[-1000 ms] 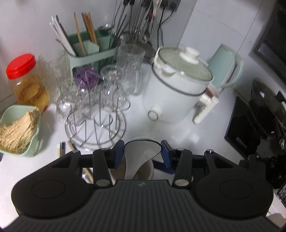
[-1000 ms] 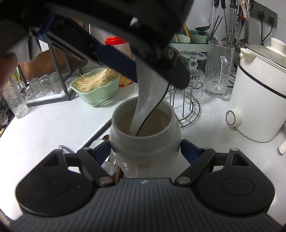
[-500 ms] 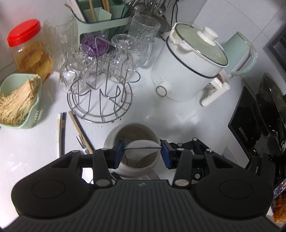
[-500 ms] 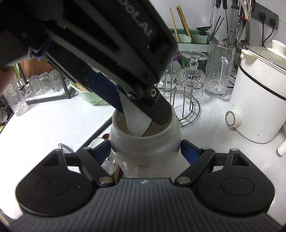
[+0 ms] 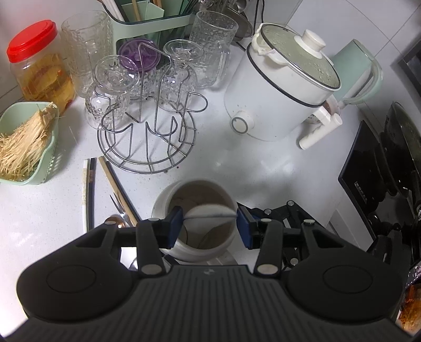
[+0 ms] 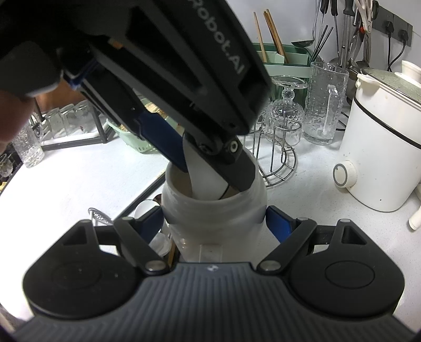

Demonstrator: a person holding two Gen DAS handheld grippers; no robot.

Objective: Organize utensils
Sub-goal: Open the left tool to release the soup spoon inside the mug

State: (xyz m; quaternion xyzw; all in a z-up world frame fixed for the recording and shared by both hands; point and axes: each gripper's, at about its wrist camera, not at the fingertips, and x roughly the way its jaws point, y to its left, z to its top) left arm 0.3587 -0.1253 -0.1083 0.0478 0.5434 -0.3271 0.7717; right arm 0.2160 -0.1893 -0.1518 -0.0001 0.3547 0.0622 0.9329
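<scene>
Lowering deeper into the white jar (image 6: 213, 210) than before — left gripper (image 5: 209, 223) clenched on white spatula (image 6: 202, 181), right gripper (image 6: 214, 223) grasping the jar, chopsticks (image 5: 115, 184) beside it on the tabletop (image 5: 39, 210).

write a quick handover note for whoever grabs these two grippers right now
Left gripper: shut on a white spoon, its lower end inside the white jar, not released.
Right gripper: shut on the jar, steadying it on the counter.
Done: spoon partly lowered into the jar.
Left: let the spoon go, then collect the chopsticks, the fork and the copper spoon lying on the counter left of the jar. The green holder at the back already has chopsticks.
</scene>
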